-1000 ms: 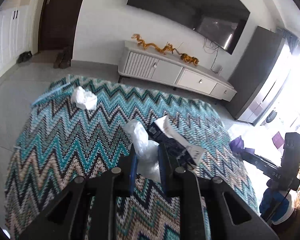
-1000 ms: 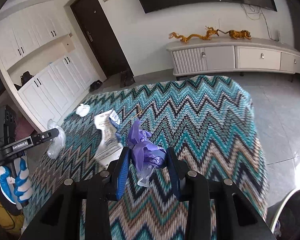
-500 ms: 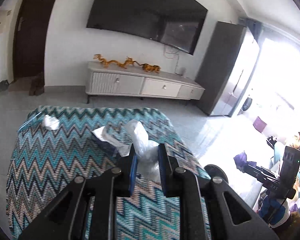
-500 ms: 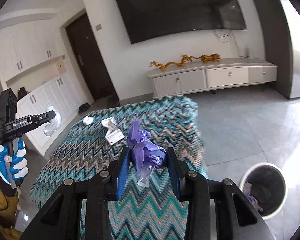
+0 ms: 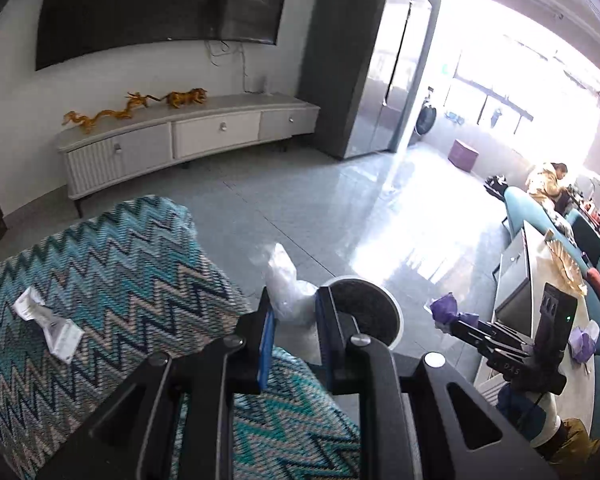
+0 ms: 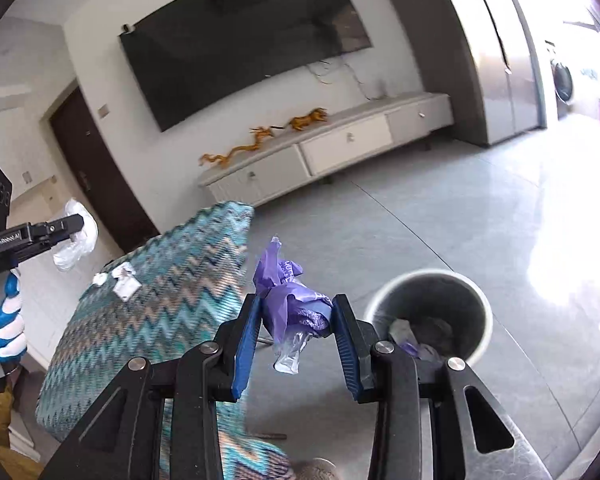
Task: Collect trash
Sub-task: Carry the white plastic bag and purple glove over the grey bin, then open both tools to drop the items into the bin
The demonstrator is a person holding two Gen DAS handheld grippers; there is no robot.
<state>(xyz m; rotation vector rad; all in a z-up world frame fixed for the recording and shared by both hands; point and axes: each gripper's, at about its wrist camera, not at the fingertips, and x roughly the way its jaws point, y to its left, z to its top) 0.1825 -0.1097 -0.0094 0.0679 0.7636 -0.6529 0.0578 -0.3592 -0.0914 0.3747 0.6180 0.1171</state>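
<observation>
Two grippers (image 5: 294, 312) (image 6: 296, 320) clamping wrappers (image 5: 286, 288) (image 6: 296, 304) between pads.

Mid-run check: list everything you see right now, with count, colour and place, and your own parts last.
trash bin: one, white rim, dark inside, on the floor past the rug's edge; scraps already in it.
rug: one, teal zigzag, on the floor.
paper scraps: at least two, white, on the rug.
TV: one, black, on the wall.
cabinet: one, white, under the TV.
dragon figures: golden, on the cabinet.
plastic bag: one, clear white, pinched in the left claw.
wrapper: one, purple, pinched in the right claw.
glove: blue and white, on the hand gripping the left claw's handle.
</observation>
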